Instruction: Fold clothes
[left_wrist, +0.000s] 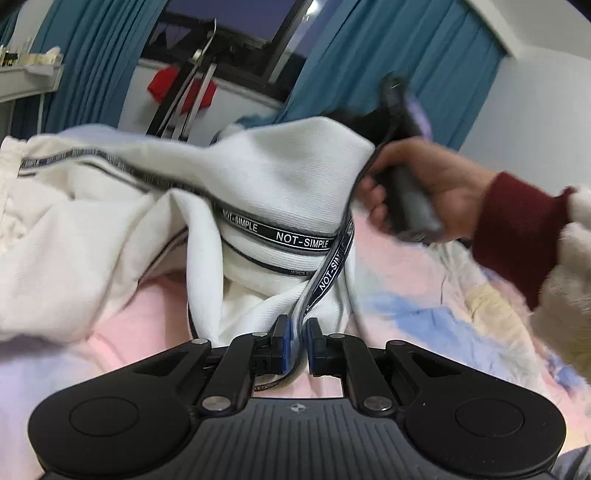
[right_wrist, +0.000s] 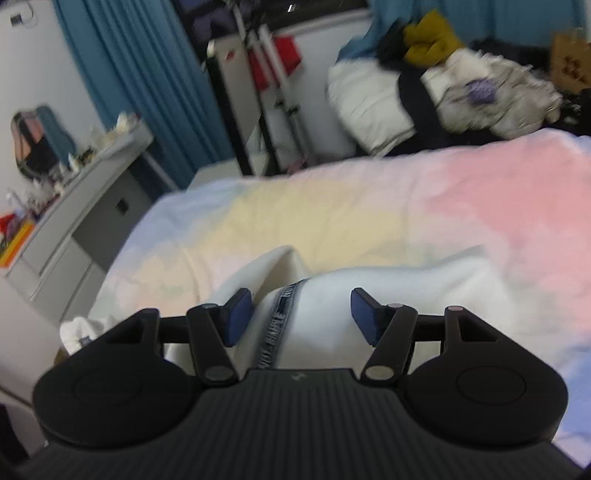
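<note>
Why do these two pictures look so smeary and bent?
Left wrist view: the white garment is fairly sharp near the left gripper, but the hand is motion-blurred. Right wrist view: everything is soft, the clothes pile most. Both fisheyes bow the blue curtains.

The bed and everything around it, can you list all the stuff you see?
white garment: one, white with black NOT-SIMPLE tape, lifted over the bed
bedspread: one, pastel pink, yellow and blue, on the bed
curtains: blue, by the window
clothes pile: white, mustard and dark, beyond the bed
desk: one, grey, cluttered, left of the bed
red cloth: one, under the window
left gripper: shut on the tape
right gripper: open, garment between its fingers
hand: one, dark red cuff, holding the right gripper
</note>
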